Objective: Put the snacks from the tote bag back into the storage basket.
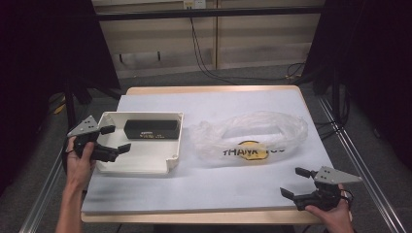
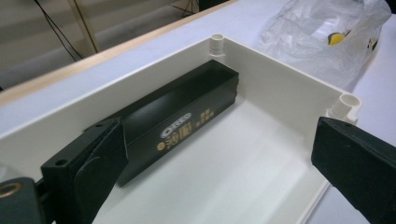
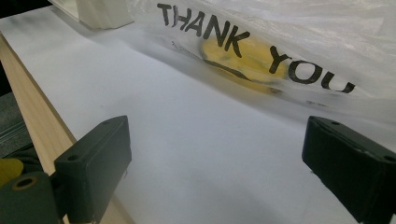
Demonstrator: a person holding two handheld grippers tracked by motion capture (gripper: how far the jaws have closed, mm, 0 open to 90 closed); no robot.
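Nearest the lens, left gripper [image 2: 215, 163] jaws spread wide, empty, hovering inside the white tray [image 2: 289, 79] beside the black box [image 2: 182, 123] along its far wall. Right gripper [image 1: 300, 182] likewise wide open, empty, near the plastic bag [image 1: 252, 133]. Probably approach step; next: closing across the box's narrow sides.

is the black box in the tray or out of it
In. The black box lies flat inside the white tray, along its far wall. The left tool hovers open over the tray, not touching the box.
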